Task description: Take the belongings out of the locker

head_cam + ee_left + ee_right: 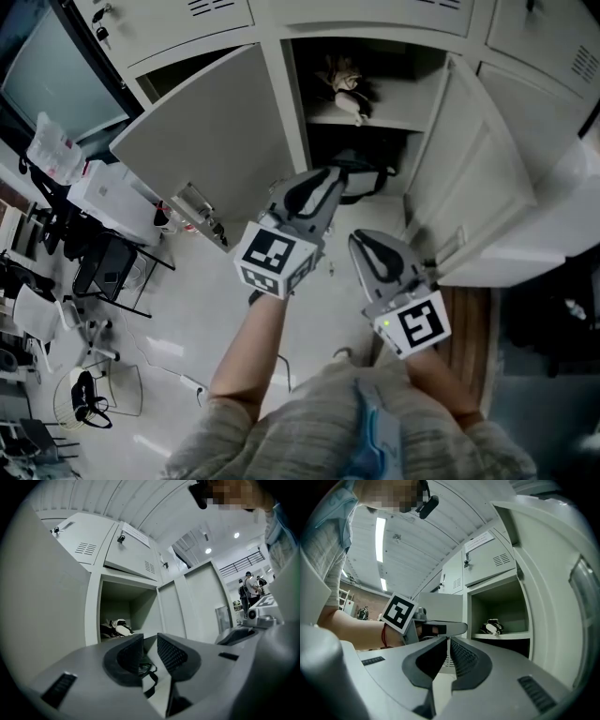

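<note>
Head view puts the left door (211, 141) swung wide at the left, where our elbow could bump it as we pull back. Next, the left gripper (330, 180) reaches level toward the lower compartment of the locker (283, 84). Its claw is released only a little, with nothing pinched, and the dark bag (373, 176) sits just beyond its tips. With so narrow a gap, we judge it may slip past the strap (149, 673) or catch only a thin loop, and the bag could snag on the compartment edge. On the upper shelf a black-and-white bundle (349, 84) lies untouched. The right gripper (366, 242), clenched and empty, hangs near the right door (473, 178), so it cannot steady anything. Most of the bag is lost in shadow behind the left gripper. We cannot tell what the bundle is, nor whether the strap touches the pads.
</note>
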Action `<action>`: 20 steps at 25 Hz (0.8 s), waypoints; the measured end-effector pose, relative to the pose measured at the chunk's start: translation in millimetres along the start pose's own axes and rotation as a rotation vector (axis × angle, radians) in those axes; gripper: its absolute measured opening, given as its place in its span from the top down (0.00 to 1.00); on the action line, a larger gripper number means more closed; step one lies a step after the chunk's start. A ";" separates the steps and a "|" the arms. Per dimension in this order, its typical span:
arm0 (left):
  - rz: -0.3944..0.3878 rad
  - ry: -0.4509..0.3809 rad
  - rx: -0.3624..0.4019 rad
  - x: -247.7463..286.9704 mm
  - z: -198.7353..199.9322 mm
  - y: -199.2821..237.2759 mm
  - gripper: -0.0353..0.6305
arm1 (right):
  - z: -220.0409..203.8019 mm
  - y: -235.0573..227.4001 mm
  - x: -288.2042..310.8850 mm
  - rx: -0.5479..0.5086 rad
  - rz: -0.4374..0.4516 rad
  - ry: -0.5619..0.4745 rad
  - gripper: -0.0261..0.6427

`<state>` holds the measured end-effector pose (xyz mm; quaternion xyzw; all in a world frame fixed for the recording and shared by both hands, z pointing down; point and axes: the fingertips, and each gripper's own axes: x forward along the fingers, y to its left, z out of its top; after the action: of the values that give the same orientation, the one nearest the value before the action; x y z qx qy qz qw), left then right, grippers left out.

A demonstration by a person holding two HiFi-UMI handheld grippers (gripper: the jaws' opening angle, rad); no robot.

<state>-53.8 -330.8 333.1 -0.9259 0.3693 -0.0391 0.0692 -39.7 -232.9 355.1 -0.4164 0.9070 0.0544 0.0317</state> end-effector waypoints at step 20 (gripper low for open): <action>0.015 0.090 0.046 82.3 20.9 34.2 0.72 | -14.8 -31.1 18.5 0.001 -0.113 0.017 0.95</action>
<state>-14.8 -410.0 308.8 -0.9185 0.3781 -0.0884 0.0743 -28.4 -268.8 365.6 -0.4673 0.8824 0.0484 0.0270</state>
